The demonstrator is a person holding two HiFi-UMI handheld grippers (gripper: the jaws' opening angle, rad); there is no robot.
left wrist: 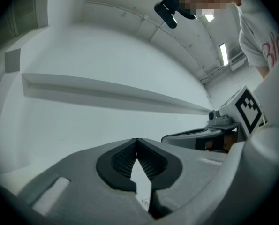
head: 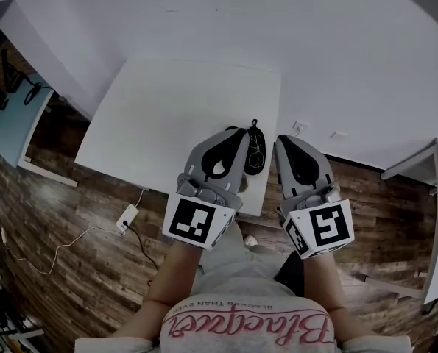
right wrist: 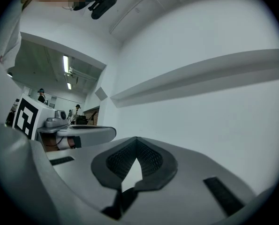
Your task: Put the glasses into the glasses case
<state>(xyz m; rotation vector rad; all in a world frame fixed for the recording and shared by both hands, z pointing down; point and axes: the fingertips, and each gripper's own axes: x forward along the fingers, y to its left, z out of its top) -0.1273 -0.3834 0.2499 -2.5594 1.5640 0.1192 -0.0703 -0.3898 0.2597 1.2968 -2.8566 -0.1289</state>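
White tabletop [head: 167,116] | black oval case [head: 252,140] | left tool [left wrist: 137,140], right tool [right wrist: 136,138] closed

two grippers at 6 o'clock: left gripper [head: 237,134], right gripper [head: 281,142]; one pair of glasses [head: 258,151]; one glasses case [head: 253,168]; one white table [head: 167,109] at 12 o'clock; one power strip [head: 127,215] at 8 o'clock.
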